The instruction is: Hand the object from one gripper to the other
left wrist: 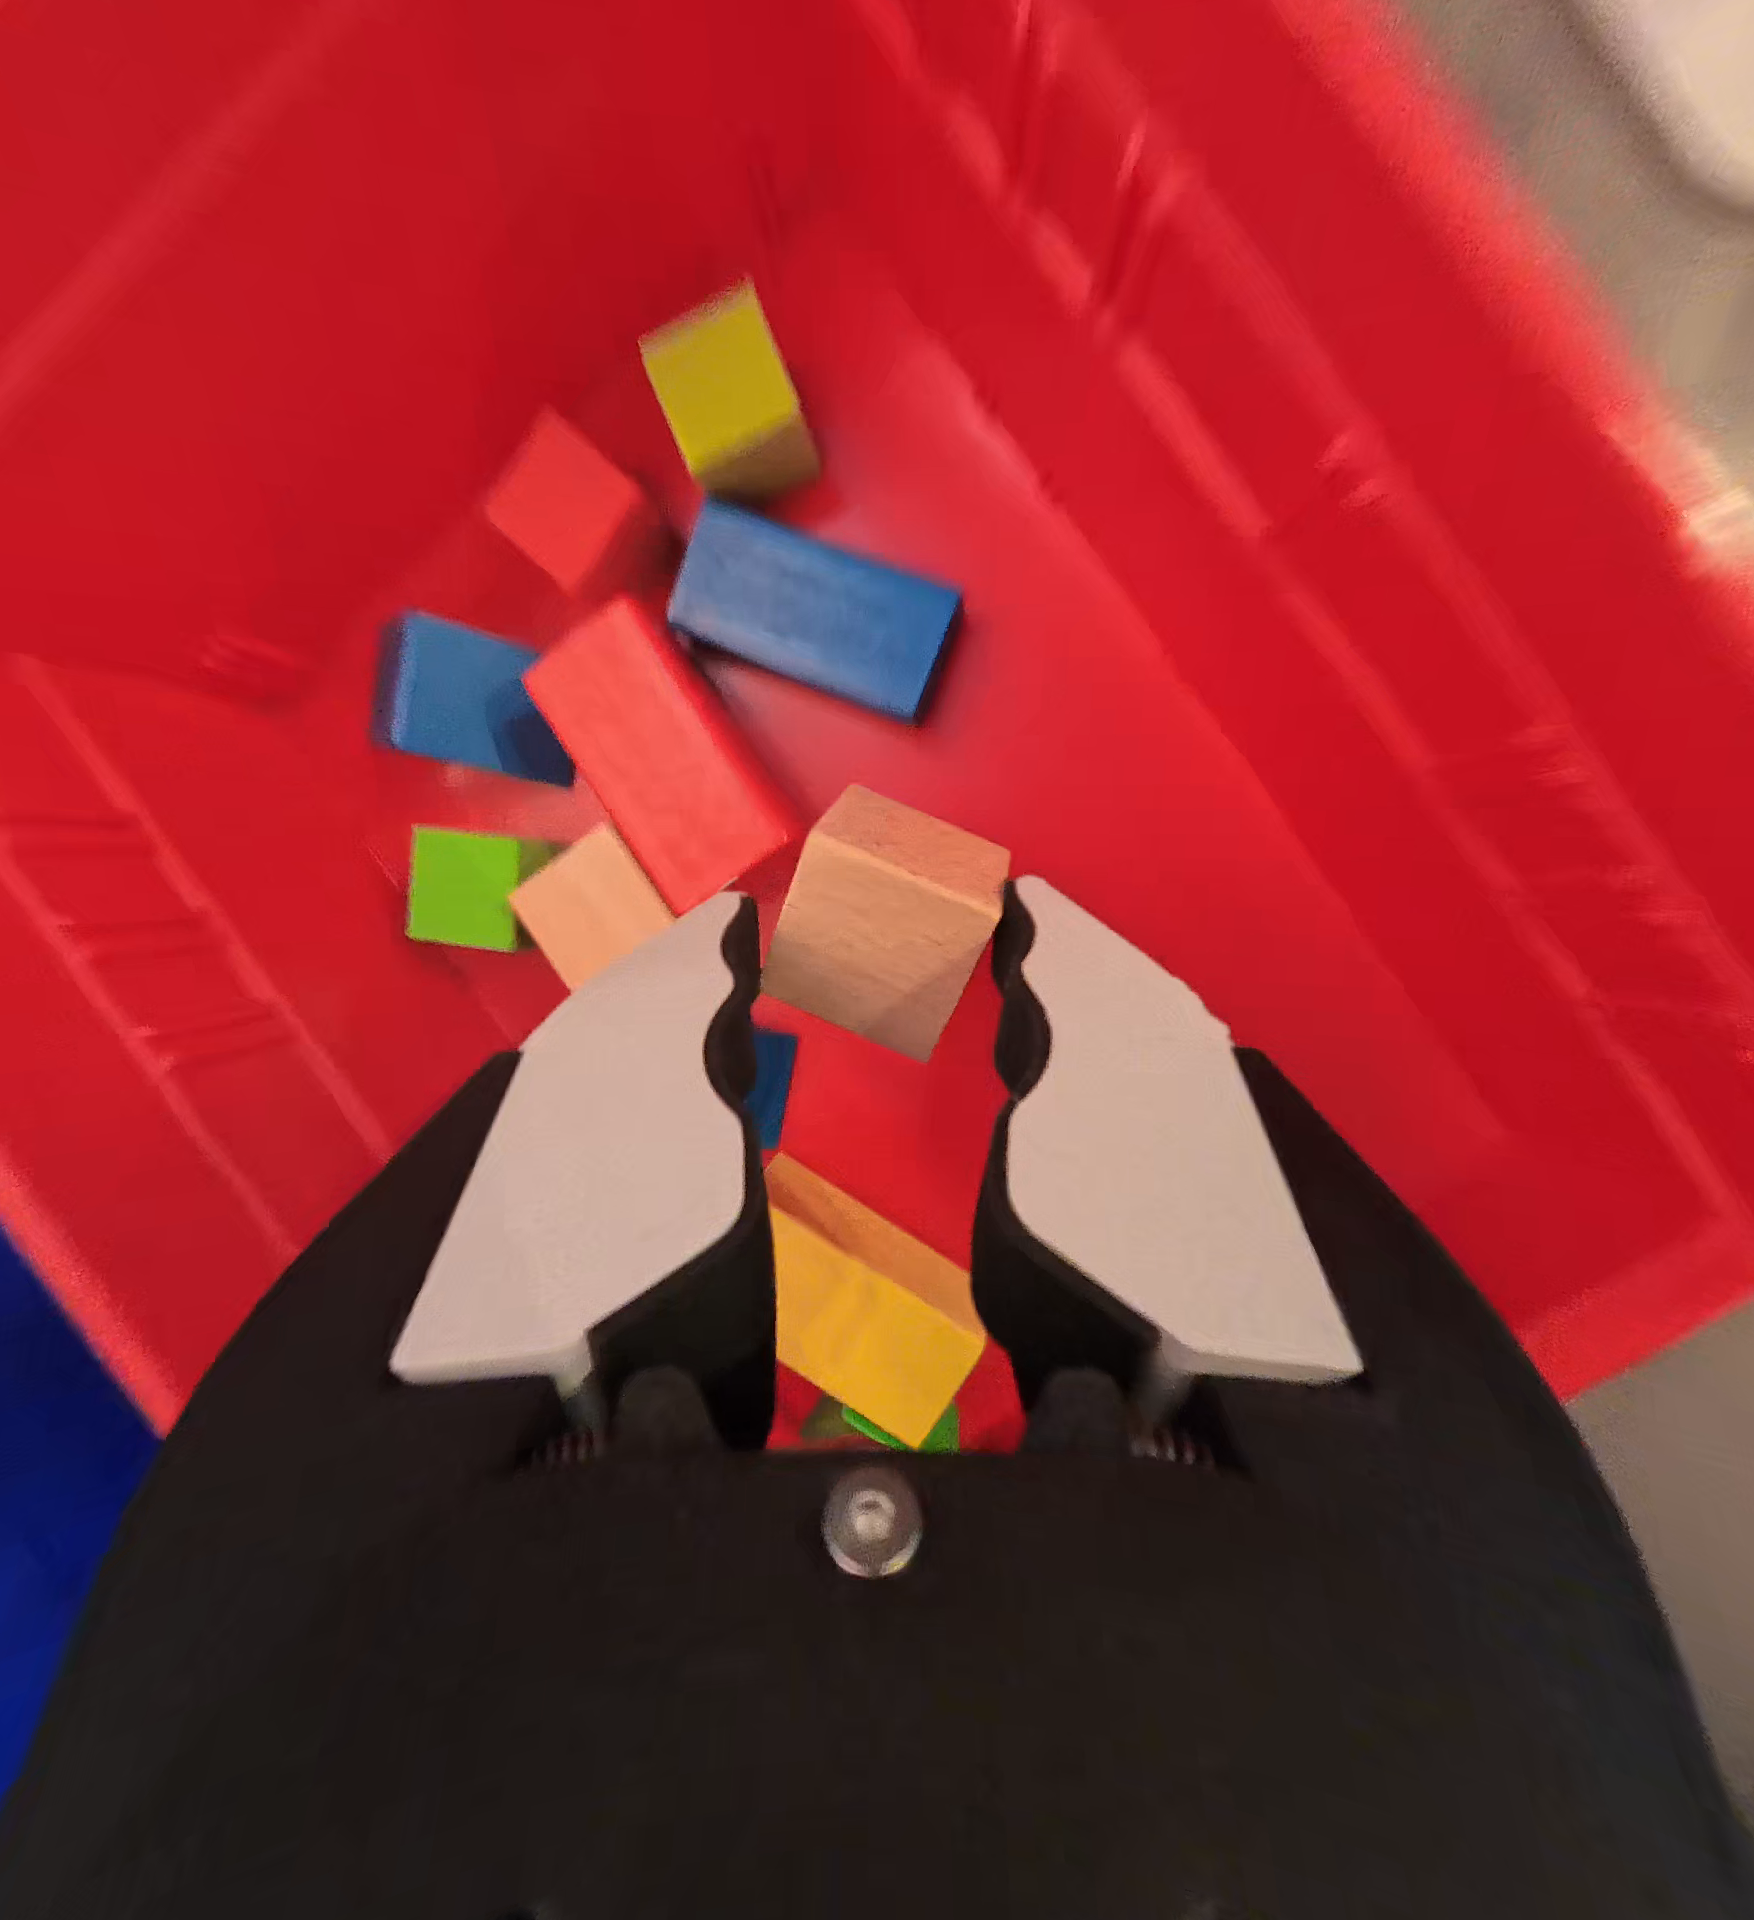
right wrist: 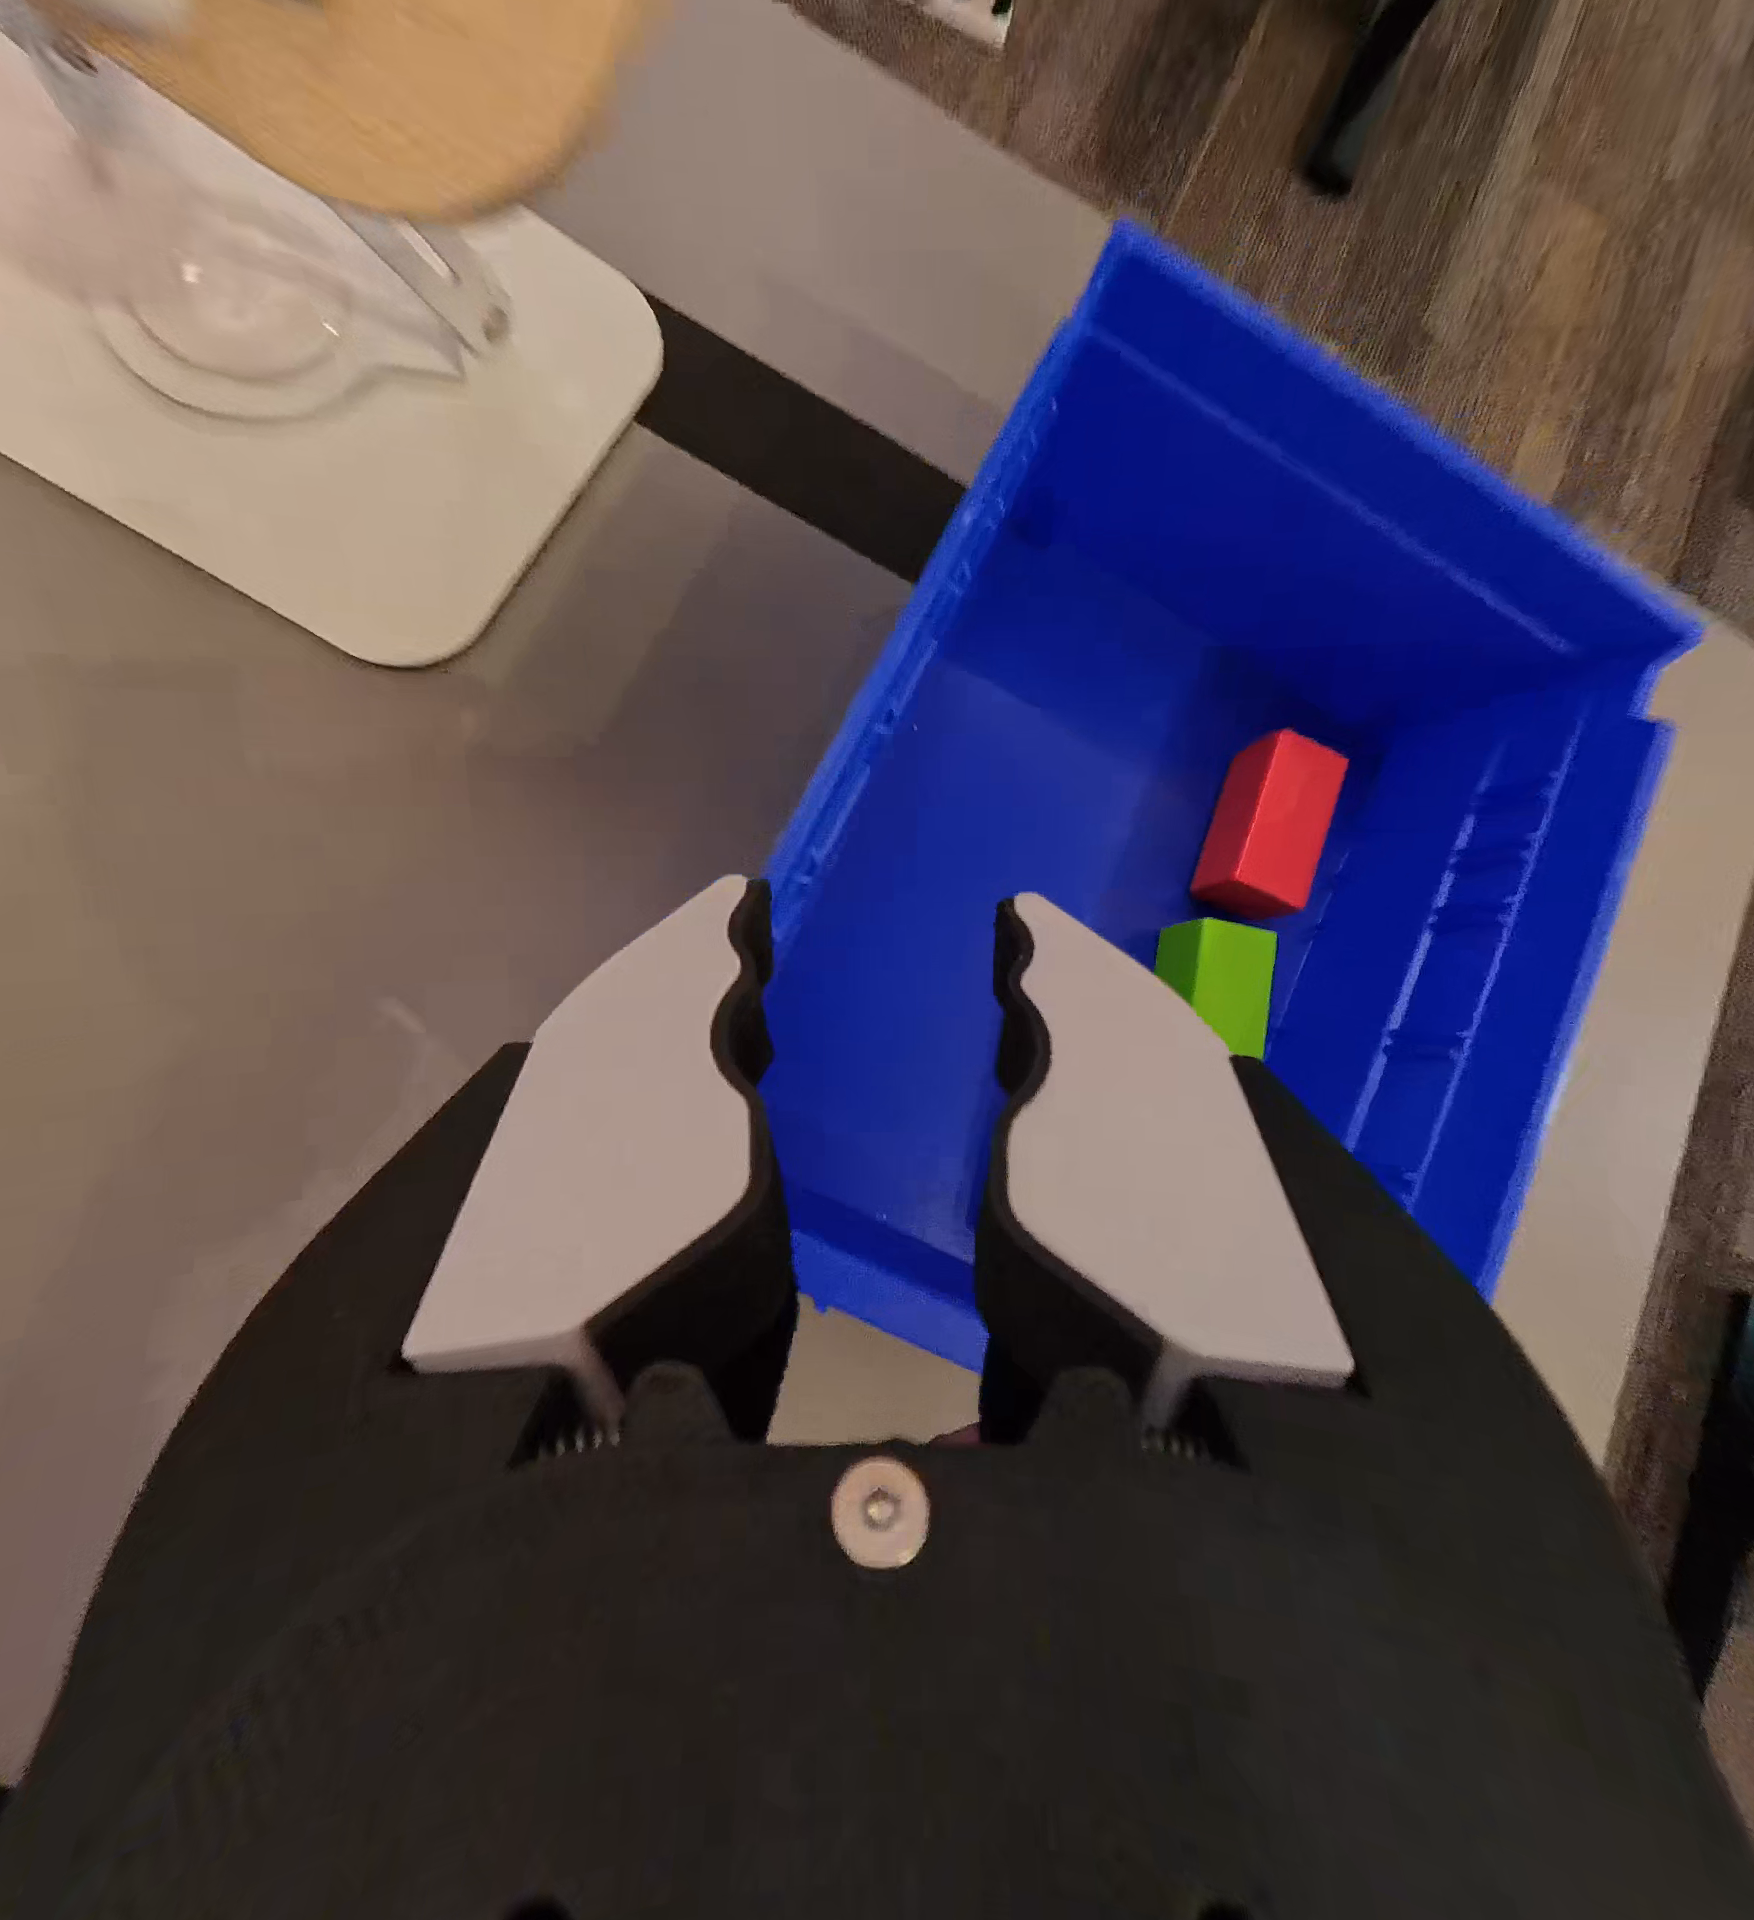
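Left gripper point(left wrist: 878, 914) over the red bin point(left wrist: 1268, 623), fingers part open around a natural wood block point(left wrist: 883, 914). We see the block tilted, its right top corner touching the right finger point(left wrist: 1018, 935); a thin gap shows at the left finger, so we cannot tell whether it is truly gripped.

On the bin floor beyond: an olive-yellow block point(left wrist: 727, 390), two blue blocks point(left wrist: 816, 608), two red blocks point(left wrist: 660, 748), a green block point(left wrist: 462, 883) and a pale wood block point(left wrist: 587, 904). A yellow block point(left wrist: 868, 1320) shows between the finger bases.

Right gripper point(right wrist: 878, 925) part open, nothing between its fingers, above the blue bin point(right wrist: 1268, 499) on the grey counter point(right wrist: 229, 883). In the bin, a red block point(right wrist: 1273, 821) just beside a green block point(right wrist: 1221, 977).
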`<state>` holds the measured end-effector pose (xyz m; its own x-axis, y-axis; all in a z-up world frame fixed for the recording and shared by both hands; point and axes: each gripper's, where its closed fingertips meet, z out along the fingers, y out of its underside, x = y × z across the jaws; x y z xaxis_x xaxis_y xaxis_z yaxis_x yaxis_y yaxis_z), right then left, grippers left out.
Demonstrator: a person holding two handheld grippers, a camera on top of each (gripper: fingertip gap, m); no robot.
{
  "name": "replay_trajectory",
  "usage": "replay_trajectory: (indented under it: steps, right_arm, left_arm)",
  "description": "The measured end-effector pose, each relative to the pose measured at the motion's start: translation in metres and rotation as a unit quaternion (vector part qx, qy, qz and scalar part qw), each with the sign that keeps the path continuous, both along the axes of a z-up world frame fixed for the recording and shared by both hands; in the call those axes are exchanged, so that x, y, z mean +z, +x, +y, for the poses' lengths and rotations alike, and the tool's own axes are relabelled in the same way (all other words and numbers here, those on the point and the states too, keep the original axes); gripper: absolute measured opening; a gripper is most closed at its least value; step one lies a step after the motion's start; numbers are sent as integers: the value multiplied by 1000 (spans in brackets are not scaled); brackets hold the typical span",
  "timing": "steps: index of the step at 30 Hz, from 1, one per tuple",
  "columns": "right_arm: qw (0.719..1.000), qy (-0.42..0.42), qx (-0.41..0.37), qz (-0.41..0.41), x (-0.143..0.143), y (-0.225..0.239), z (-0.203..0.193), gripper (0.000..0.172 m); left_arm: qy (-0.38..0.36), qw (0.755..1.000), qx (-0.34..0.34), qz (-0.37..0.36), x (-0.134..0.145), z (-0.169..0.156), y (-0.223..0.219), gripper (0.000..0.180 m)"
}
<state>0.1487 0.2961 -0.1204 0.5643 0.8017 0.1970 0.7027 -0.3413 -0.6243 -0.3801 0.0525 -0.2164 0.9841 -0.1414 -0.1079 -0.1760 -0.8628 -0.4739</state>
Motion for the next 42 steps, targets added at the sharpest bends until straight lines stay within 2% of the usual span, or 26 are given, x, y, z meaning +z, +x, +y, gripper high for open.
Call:
replay_trajectory:
  steps: [3,5,8,10,12,14,16,18,20,22,24,28,32,35,37,39,42]
  right_arm:
    - [995,14,68,75,46,-37,-37,41]
    - [983,14,135,128,74,-75,-73,45]
    - [947,74,259,174,110,-142,-134,53]
    - [918,125,323,191,124,-181,-170,58]
    - [890,150,370,221,137,-212,-200,55]
    - [867,209,397,216,146,-231,-214,56]
    - [839,312,412,169,151,-240,-220,59]
    - [794,411,434,111,152,-246,-231,56]
    - [748,492,442,49,149,-252,-239,56]
    - [720,531,447,10,145,-256,-242,59]
    - [703,546,456,-8,141,-258,-244,58]
    - [679,564,470,-13,140,-255,-254,34]
    - [685,553,473,-28,134,-248,-253,33]
    - [703,528,476,-30,132,-240,-255,32]
    - [732,489,474,-8,137,-227,-255,32]
    - [766,456,453,5,149,-204,-236,32]
    - [850,358,385,-39,144,-148,-160,32]
  left_arm:
    - [135,988,-47,-54,62,12,27,43]
    - [243,961,-109,-76,115,17,59,43]
    - [358,903,-193,-140,183,15,117,43]
    - [400,859,-241,-209,216,9,156,43]
    - [423,813,-295,-270,238,-1,191,43]
    - [415,779,-336,-328,249,-10,220,41]
    - [410,744,-353,-393,261,-15,240,41]
    - [385,711,-366,-461,265,-18,256,41]
    - [361,693,-375,-499,262,-17,270,41]
    - [332,682,-381,-529,256,-14,282,41]
    - [312,677,-393,-538,249,-14,292,40]
    - [282,683,-399,-542,239,-12,306,40]
    - [267,677,-406,-553,234,-12,311,40]
    - [253,669,-414,-563,232,-14,317,39]
    - [245,661,-421,-571,234,-18,321,36]
    - [250,665,-421,-563,235,-19,316,35]
    - [275,684,-397,-547,237,-13,298,24]
